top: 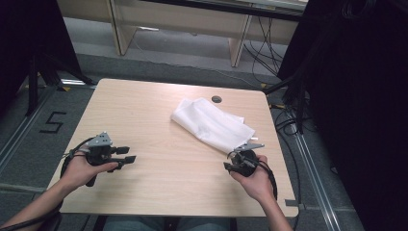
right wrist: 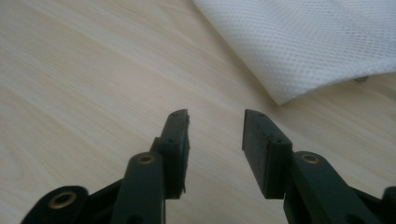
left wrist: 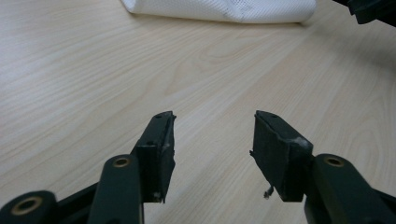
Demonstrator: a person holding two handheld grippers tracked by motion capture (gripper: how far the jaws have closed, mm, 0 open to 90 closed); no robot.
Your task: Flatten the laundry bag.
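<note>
Lying folded on the surface point(top: 144, 120), far-right part, is a white mesh cloth point(top: 211, 122). Right gripper point(top: 230, 166) sits just beside cloth's near corner, jaws apart, nothing btwn them. Left gripper point(top: 131, 155) well apart from cloth at the left, jaws also apart & empty, over bare wood.

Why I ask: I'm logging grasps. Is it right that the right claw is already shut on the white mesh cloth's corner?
Not right. The right claw is open on bare table; the white mesh cloth lies just beyond it, untouched, as the right gripper view shows.
</note>
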